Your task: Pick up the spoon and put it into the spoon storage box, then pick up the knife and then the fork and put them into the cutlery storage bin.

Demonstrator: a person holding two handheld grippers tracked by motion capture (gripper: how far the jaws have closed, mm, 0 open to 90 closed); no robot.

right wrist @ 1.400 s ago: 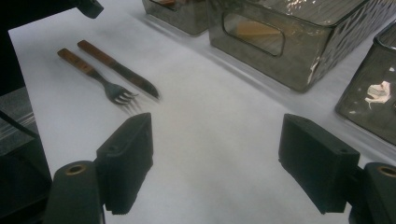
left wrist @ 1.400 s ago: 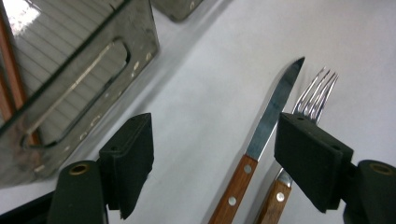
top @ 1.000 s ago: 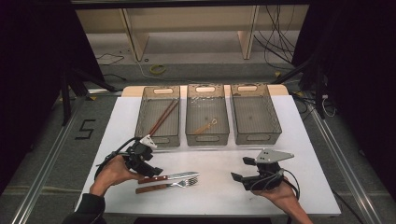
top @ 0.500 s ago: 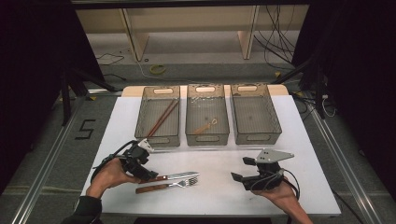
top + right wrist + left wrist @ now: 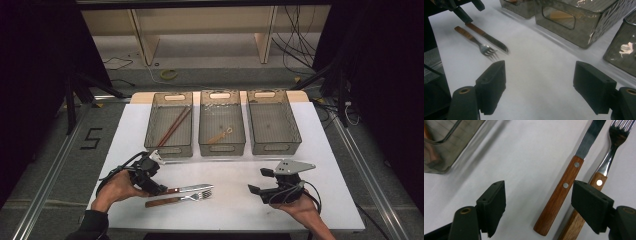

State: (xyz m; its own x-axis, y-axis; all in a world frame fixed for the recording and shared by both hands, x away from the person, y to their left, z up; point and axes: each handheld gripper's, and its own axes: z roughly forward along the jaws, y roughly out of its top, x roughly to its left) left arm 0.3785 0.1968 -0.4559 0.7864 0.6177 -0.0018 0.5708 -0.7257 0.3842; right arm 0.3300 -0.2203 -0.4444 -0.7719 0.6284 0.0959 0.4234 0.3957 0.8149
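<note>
Two utensils, knife [image 5: 564, 195] and fork [image 5: 610, 155], near-left on surface [image 5: 235, 165]. Left claw [image 5: 541, 205] apart astride knife handle: lower squarely, clamp wood only, avoiding fork. Right claw [image 5: 541, 87] apart, idle.

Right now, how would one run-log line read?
left gripper open over knife handle | fork beside | right gripper open, idle

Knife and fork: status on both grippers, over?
Left gripper open, jaws straddling the knife handle, no pinch yet. Fork lies close alongside, may crowd the grip. Right gripper open, holding nothing.
</note>
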